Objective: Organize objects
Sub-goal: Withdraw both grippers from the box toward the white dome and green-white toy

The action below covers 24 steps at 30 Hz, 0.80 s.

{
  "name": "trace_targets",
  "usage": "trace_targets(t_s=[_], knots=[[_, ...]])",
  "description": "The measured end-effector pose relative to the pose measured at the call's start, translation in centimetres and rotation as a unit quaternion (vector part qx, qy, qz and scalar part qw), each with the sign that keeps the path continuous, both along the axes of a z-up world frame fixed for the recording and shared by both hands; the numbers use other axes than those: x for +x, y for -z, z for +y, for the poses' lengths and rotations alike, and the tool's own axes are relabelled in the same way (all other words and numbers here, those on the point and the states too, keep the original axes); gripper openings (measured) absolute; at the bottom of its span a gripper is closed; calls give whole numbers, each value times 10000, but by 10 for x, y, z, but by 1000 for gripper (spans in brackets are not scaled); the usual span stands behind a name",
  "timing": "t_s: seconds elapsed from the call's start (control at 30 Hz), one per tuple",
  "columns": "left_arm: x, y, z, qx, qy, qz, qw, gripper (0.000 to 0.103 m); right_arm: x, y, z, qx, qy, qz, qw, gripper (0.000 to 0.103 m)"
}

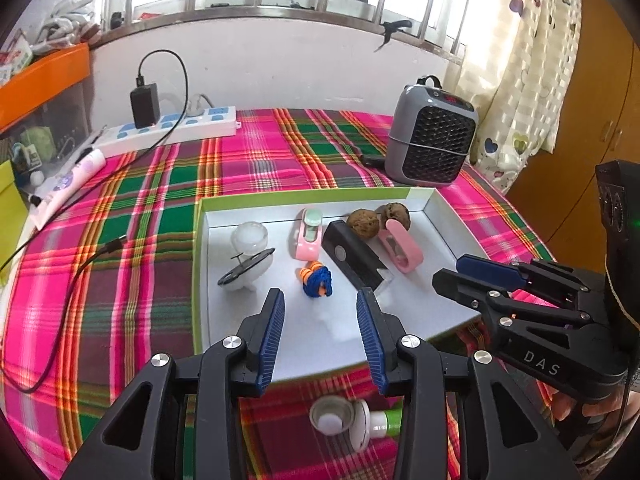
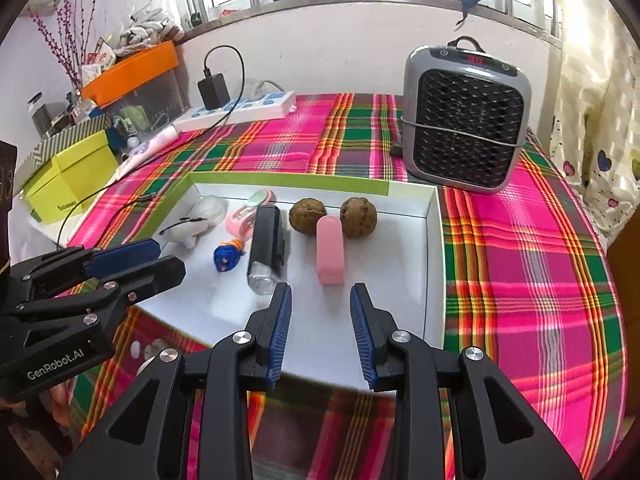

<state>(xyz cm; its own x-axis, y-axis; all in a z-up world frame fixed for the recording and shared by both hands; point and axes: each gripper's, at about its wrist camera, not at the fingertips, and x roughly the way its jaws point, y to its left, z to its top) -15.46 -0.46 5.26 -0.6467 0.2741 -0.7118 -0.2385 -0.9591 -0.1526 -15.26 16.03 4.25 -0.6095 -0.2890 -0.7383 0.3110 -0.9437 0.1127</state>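
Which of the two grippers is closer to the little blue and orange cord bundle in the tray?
Left. The left gripper hovers open just short of the blue and orange cord bundle, which lies ahead between its fingers. The right gripper is open further right, facing the pink case.

tray's [image 2: 434,240] near floor bare, flashlight [image 2: 266,246] mid-tray, heater [image 2: 464,120] behind

Home room: plaid tablecloth [image 2: 520,240], heart-print curtain [image 1: 516,92] (barred window behind), small heater [image 2: 464,120], power strip [image 1: 172,128].
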Motion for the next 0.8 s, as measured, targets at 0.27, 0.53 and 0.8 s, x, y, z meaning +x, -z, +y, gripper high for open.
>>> trace_targets(t_s=[0.27, 0.53, 0.8], knots=[[23, -5, -13, 59, -140, 84, 9998, 36, 23, -8, -1, -123, -63, 119, 9998, 32], [46, 1, -31, 199, -355, 36, 9992, 36, 52, -13, -7, -443, -486, 156, 9977, 32], [57, 11, -46, 302, -559, -107, 9979, 36, 65, -5, -35, -420, -1170, 145, 9921, 41]])
